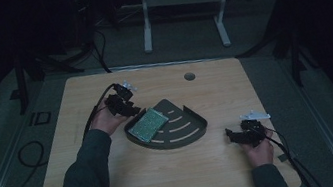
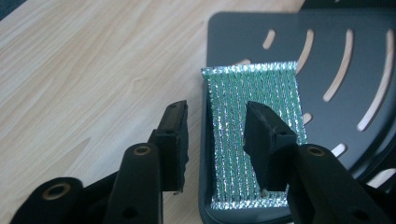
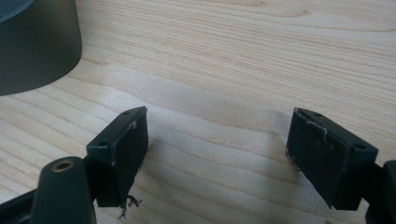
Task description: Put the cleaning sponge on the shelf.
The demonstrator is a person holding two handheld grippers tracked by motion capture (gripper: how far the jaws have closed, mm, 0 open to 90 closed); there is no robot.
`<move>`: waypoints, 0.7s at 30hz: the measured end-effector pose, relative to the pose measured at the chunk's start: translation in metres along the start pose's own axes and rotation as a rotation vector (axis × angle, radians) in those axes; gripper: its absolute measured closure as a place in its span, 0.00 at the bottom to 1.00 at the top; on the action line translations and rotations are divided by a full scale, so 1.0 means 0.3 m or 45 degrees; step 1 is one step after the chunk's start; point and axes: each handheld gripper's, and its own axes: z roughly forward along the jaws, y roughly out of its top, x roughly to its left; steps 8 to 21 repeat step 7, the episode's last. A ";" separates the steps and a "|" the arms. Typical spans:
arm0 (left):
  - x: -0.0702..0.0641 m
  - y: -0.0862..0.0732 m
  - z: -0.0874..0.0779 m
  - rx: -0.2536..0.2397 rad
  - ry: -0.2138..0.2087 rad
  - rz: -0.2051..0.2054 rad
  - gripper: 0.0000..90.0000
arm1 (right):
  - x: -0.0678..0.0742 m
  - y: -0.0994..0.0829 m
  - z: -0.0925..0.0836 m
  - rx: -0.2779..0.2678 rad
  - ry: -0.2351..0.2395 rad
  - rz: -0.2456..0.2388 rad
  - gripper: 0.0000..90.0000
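A green and silver glittery scouring pad (image 1: 148, 124) (image 2: 254, 88) lies flat in the left part of a dark fan-shaped tray (image 1: 186, 133) (image 2: 336, 42) with curved slots. My left gripper (image 1: 131, 110) (image 2: 217, 114) hovers just above the pad's near-left edge with its jaws wide apart. One jaw is over the pad and the other over the tray's rim and the wood; neither pad presses on it. My right gripper (image 1: 233, 136) (image 3: 219, 116) rests low over bare wood right of the tray, open, with nothing between its fingers.
The wooden table (image 1: 118, 182) has a round cable hole (image 1: 189, 76) near its far edge. The tray's dark outer wall (image 3: 37, 46) stands at the upper left of the right gripper view. Cables (image 1: 285, 155) trail from both grippers.
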 end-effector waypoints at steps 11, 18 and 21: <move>0.055 -0.087 -0.048 -0.107 0.004 -0.127 0.60 | 0.000 0.000 0.000 0.000 0.000 0.000 0.22; 0.055 -0.087 -0.048 -0.107 0.004 -0.127 0.60 | 0.000 0.000 0.000 0.000 0.000 0.000 0.22; 0.055 -0.087 -0.048 -0.107 0.004 -0.127 0.60 | 0.000 0.000 0.000 0.000 0.000 0.000 0.22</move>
